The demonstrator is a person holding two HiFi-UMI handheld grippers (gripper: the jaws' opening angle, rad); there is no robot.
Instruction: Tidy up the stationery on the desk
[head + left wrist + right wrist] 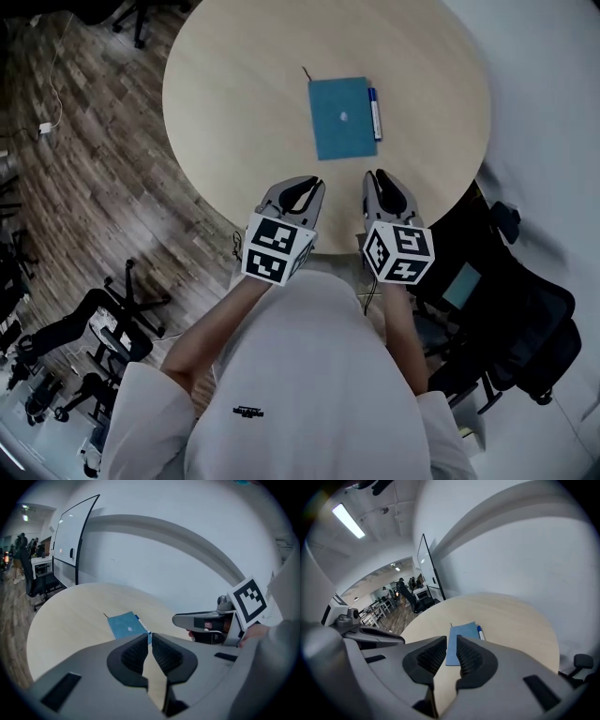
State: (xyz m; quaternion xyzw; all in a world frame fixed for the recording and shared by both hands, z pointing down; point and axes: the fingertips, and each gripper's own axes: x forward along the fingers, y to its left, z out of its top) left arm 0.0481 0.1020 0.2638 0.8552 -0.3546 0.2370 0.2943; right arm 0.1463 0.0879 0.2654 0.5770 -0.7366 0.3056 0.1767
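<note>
A teal notebook lies flat on the round light-wood table, with a blue-and-white pen along its right edge. Both grippers hang over the table's near edge, short of the notebook and touching nothing. My left gripper has its jaws almost together and empty. My right gripper keeps a narrow gap, also empty. In the left gripper view the notebook and pen lie beyond the jaw tips. The right gripper view shows the notebook and pen past its tips.
A black office chair stands close at the right of the table. Another chair sits on the wood floor at the left. A whiteboard stands against the far wall, and people and desks show in the distance.
</note>
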